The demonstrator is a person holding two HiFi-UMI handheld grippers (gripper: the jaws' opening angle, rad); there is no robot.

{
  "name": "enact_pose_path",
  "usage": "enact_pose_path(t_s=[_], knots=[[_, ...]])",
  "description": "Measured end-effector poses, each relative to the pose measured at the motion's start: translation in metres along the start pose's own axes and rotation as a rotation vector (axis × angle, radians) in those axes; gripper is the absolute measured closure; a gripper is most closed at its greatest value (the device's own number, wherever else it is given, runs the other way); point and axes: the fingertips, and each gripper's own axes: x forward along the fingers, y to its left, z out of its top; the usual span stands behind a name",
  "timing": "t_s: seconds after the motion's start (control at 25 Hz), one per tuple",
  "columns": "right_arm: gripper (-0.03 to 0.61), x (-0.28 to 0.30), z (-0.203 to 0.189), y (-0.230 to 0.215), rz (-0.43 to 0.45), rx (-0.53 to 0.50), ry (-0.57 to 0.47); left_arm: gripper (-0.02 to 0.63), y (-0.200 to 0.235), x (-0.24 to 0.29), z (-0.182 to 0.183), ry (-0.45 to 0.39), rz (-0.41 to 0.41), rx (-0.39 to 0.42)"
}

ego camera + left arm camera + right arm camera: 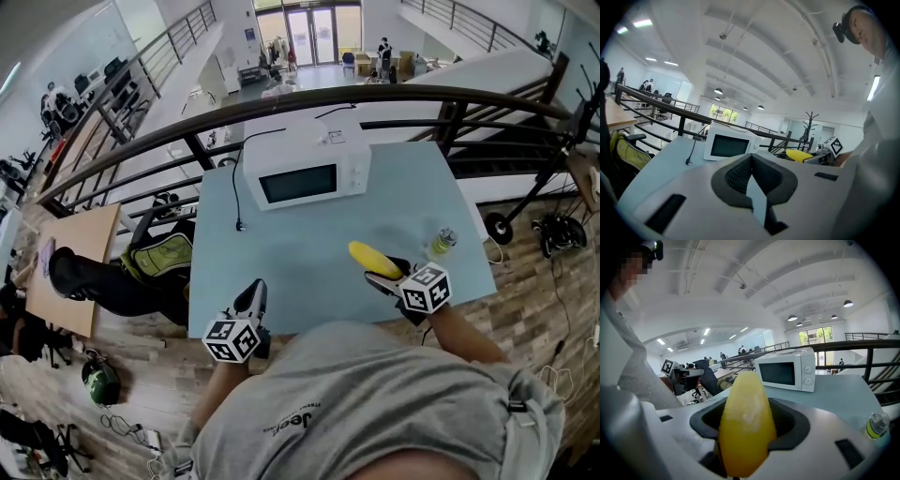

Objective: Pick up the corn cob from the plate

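Note:
The yellow corn cob (746, 423) stands between the jaws of my right gripper (382, 277), which is shut on it. In the head view the corn cob (373, 258) sticks out forward from that gripper, over the right side of the light blue table (291, 258). No plate shows in any view. My left gripper (253, 298) hovers at the table's near edge, on the left. Its jaws meet at the tip (751, 158), shut with nothing between them. The left gripper view catches the corn cob (801, 155) at its right.
A white microwave (305, 173) stands at the back of the table, its black cable (236, 202) trailing left. A small bottle with a green label (441, 242) stands near the right edge. Beyond the table runs a dark railing (309, 101). A chair with a green bag (161, 258) sits left.

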Motion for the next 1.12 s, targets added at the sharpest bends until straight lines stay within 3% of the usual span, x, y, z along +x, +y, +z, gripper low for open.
enact_pose_path(t_s=[1.12], knots=[[0.322, 0.008, 0.002, -0.011, -0.009, -0.041, 0.017, 0.601, 0.006, 0.008, 0.002, -0.001, 0.017, -0.002]])
